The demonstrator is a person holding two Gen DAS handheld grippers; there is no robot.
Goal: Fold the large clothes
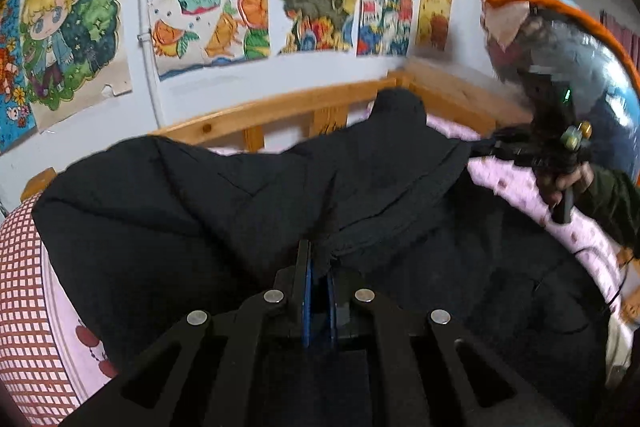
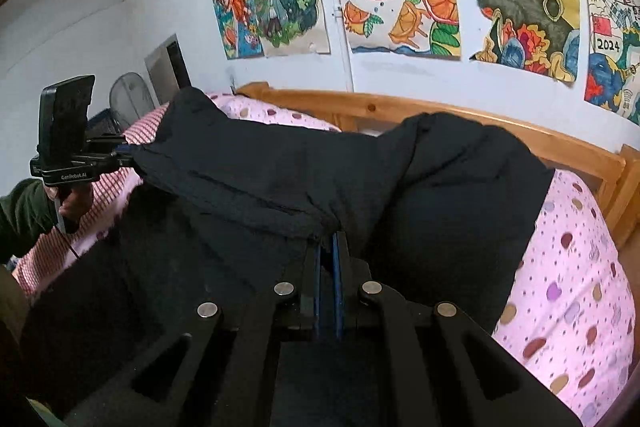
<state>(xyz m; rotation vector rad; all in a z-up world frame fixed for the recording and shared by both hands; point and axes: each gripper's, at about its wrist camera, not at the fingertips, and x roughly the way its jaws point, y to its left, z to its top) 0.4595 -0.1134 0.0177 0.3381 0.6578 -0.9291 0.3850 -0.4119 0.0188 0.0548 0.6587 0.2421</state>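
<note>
Left hand-held gripper [image 1: 318,259] clamped on the black garment [image 1: 200,207]; right hand-held gripper [image 2: 328,243] likewise, apparently at its edge. Garment raised over the bed [image 2: 568,267].

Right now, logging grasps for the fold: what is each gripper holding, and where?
Both hold the black garment. The left gripper and the right gripper are each shut on a bunched edge of it, lifted above the bed.

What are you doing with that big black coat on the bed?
A person is folding a big black garment on a bed with a pink dotted sheet. Each hand holds a gripper: the left gripper and the right gripper both have their jaws shut on an edge of the fabric, lifting that edge above the part lying on the bed.
</note>
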